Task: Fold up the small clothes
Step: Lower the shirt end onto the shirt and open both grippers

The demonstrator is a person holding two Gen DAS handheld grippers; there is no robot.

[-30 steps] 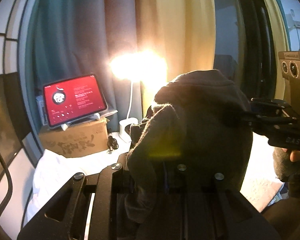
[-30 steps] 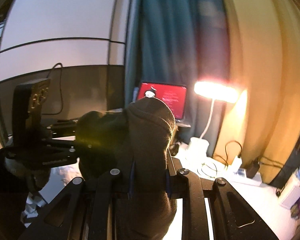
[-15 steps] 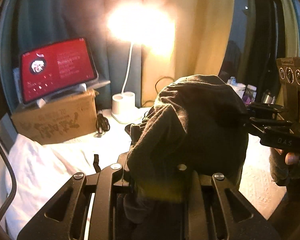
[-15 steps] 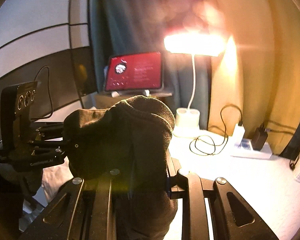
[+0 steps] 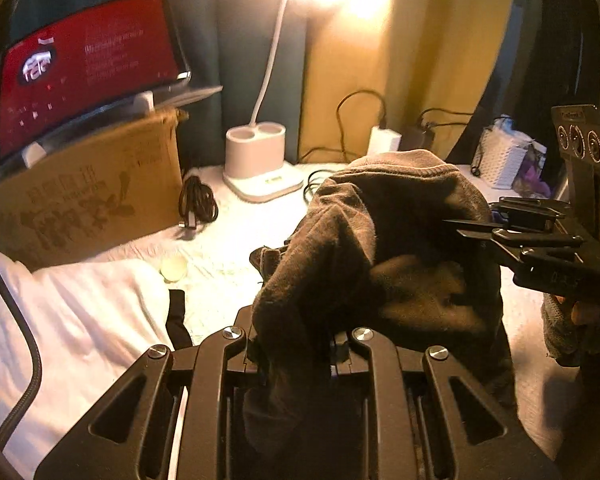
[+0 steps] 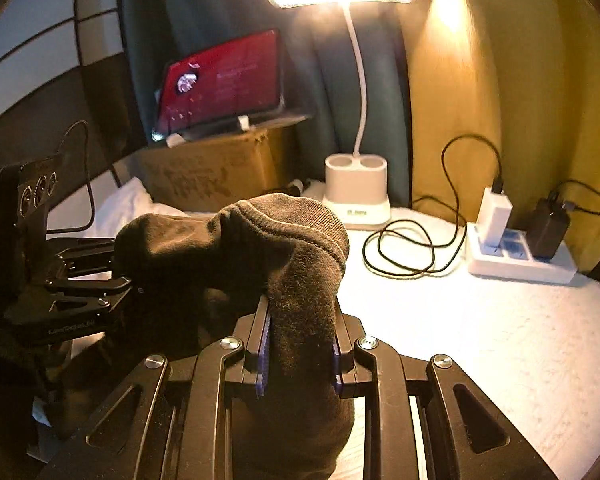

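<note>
Teal and mustard curtains back a white-covered table (image 6: 480,340), lit by a white gooseneck desk lamp (image 6: 356,184) beside a red-screened tablet (image 5: 84,68) propped on a brown cardboard box (image 5: 88,196).

Both claws point forward and down at the tabletop, side by side and close together. In the left wrist view the right gripper (image 5: 476,228) comes in from the right edge, with part of a gloved hand (image 5: 572,320) showing beneath it; in the right wrist view the left gripper (image 6: 124,280) comes in from the left.

A dark brown knitted sock (image 6: 284,264) hangs between them, above the table. Its ribbed cuff end arches over the right claw's tips and drops down between the blue-padded fingers (image 6: 262,356), which are nearly closed and pinch the fabric. The other end bunches over the left claw, whose narrow jaws likewise clamp a fold of it (the pads themselves are mostly buried in cloth). The slack middle sags in a hump between the two tools.

A white power strip (image 6: 516,256) with chargers lies well to the right.
</note>
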